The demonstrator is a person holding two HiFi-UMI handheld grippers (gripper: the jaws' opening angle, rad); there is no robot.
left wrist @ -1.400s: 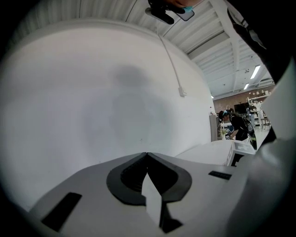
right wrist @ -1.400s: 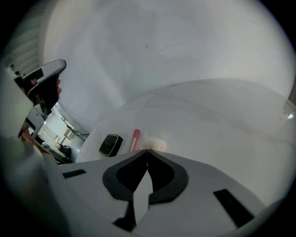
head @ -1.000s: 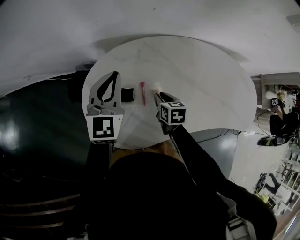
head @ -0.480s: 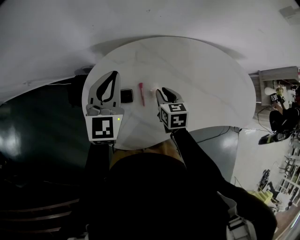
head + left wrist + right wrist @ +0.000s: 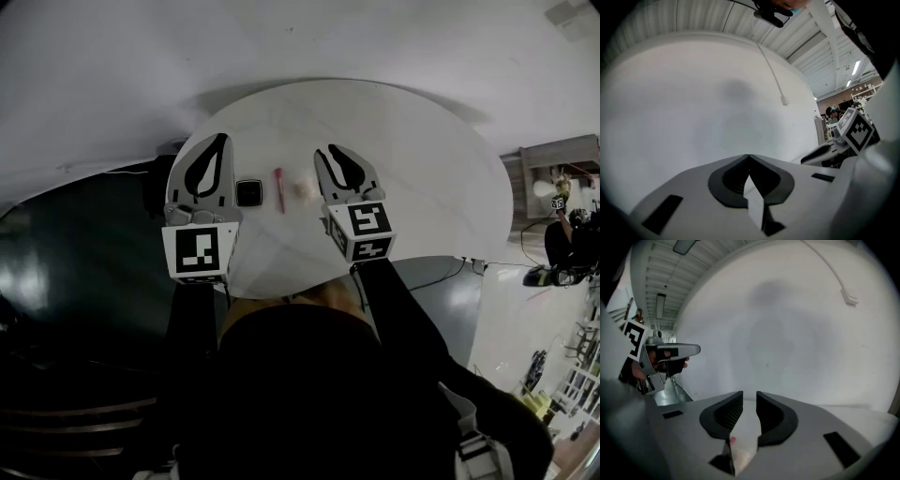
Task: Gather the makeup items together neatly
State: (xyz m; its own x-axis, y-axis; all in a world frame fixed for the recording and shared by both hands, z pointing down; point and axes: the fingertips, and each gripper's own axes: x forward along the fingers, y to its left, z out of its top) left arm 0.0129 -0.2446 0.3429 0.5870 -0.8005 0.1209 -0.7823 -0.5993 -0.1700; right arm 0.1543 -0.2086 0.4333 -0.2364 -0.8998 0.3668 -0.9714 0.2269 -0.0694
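readable text: I find none in any view.
left gripper [image 5: 219, 139] cube [image 5: 199, 251]: black-and-white square marker, a pattern only, no letters or digits.
right gripper [image 5: 327, 149] cube [image 5: 364, 231]: same kind of marker, nothing I can read.

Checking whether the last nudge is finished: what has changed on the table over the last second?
The right claw pulled away from the pale puff and now hangs to its right, jaws slightly apart, empty. Nothing was taken or released. The left claw stayed shut beside the black compact; compact, red stick and puff remain in a row.
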